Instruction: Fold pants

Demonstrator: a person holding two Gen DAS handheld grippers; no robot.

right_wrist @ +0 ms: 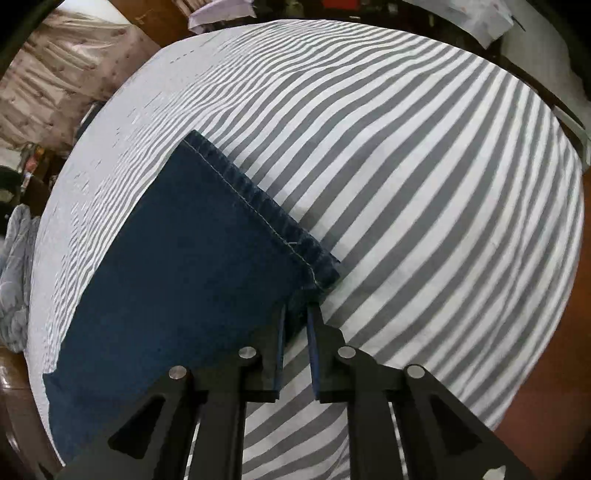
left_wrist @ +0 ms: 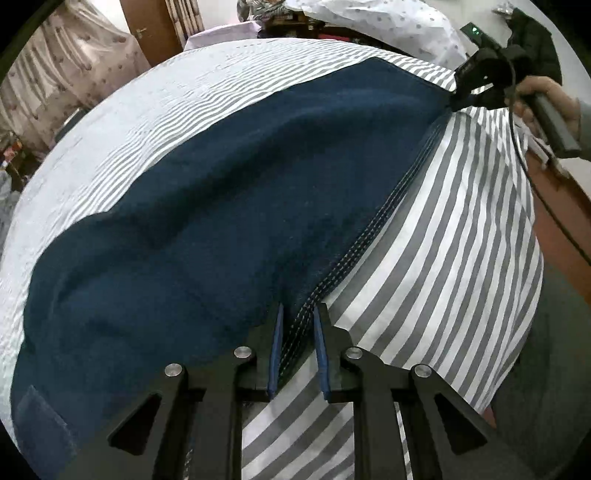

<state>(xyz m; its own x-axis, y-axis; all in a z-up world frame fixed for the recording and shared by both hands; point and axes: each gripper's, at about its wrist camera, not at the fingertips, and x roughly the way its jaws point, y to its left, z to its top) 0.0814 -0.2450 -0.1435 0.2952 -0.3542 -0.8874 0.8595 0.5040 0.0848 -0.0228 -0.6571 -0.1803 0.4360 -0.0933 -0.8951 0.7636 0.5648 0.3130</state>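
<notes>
pants: dark blue denim pants (left_wrist: 229, 206) lay flat on a grey-and-white striped sheet (left_wrist: 450, 236), stretched lengthwise along the near edge of the bed. Stitched side seam (left_wrist: 373, 236) ran along the near side, from one claw to the other.
left gripper: left gripper (left_wrist: 298, 332) sat at the near end of that seam. Denim edge ran between the two blue pads (left_wrist: 277, 350); jaws pinched down on it, narrow gap filled by cloth.
right gripper: right gripper (right_wrist: 295, 325) was at the leg's hem corner (right_wrist: 321, 277). Jaws close together with the denim corner nipped between them. Also seen from the left wrist view (left_wrist: 456, 101), held by the person's hand (left_wrist: 550, 107), tips on the far end of the seam.
hem: white-stitched hem (right_wrist: 251, 206) ran diagonally away from the right claw; leg cuff was flat on the sheet, slightly puckered along the stitching.
cloth state: fabric had shallow wrinkles mid-length in the left view, otherwise spread out. Back pocket (left_wrist: 40, 417) was visible at lower left.
surroundings: patterned fabric (left_wrist: 74, 62) hung at upper left, wooden door (left_wrist: 151, 29) behind it, spotted white sheet (left_wrist: 388, 22) beyond the bed. Cable (left_wrist: 546, 206) trailed from the right claw.
</notes>
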